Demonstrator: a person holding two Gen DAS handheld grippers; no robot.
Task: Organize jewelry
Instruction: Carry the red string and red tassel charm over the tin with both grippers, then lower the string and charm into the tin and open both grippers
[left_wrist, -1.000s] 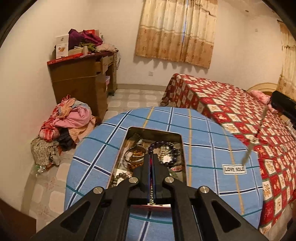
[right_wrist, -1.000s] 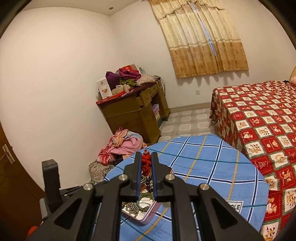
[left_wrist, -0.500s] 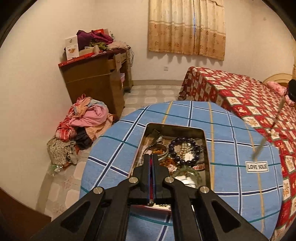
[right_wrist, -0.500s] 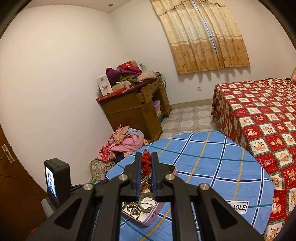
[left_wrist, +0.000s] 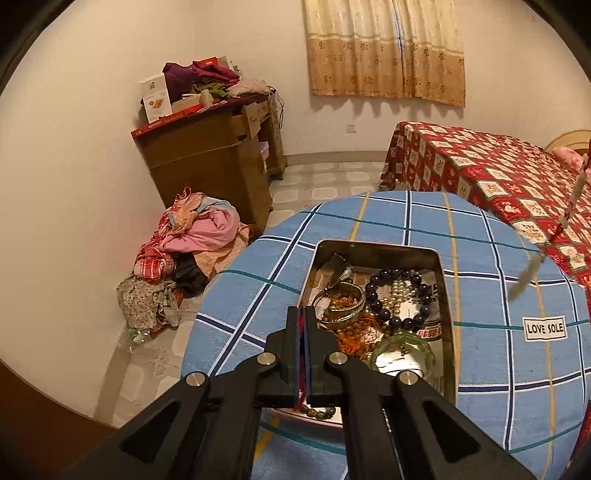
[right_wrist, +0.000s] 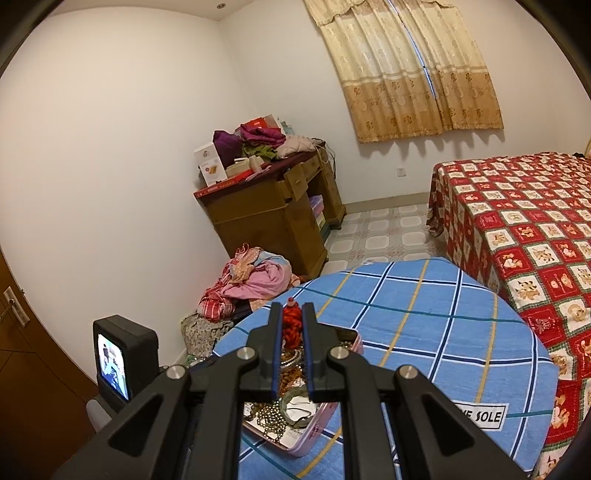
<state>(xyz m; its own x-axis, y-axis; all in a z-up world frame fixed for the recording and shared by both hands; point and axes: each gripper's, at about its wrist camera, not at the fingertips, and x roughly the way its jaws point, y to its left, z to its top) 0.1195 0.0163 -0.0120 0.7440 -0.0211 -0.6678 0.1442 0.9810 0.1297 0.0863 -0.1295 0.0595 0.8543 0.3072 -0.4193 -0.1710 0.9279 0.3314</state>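
An open metal tin (left_wrist: 448, 280) full of jewelry sits on the blue plaid table (left_wrist: 369, 221). Inside are a dark purple bead bracelet (left_wrist: 384, 295), a pearl strand, a metal bangle (left_wrist: 341, 308) and a green glass bangle (left_wrist: 404, 356). My left gripper (left_wrist: 303, 314) is shut on a thin red cord over the tin's left edge. My right gripper (right_wrist: 292, 317) is shut on a red knotted cord ornament (right_wrist: 291, 325), held above the tin (right_wrist: 332, 410). A thin strip (left_wrist: 570, 206) hangs in the air at the right of the left wrist view.
A bed with a red patterned cover (right_wrist: 517, 236) stands right of the table. A wooden desk piled with boxes and clothes (right_wrist: 266, 195) is against the far wall, and a clothes heap (left_wrist: 199, 240) lies on the floor. A "LOVE SOLE" label (left_wrist: 545, 328) is on the cloth.
The left gripper has moved left, from over the tin's middle to its left edge. The right gripper, still holding the red ornament, has moved a little to the left.
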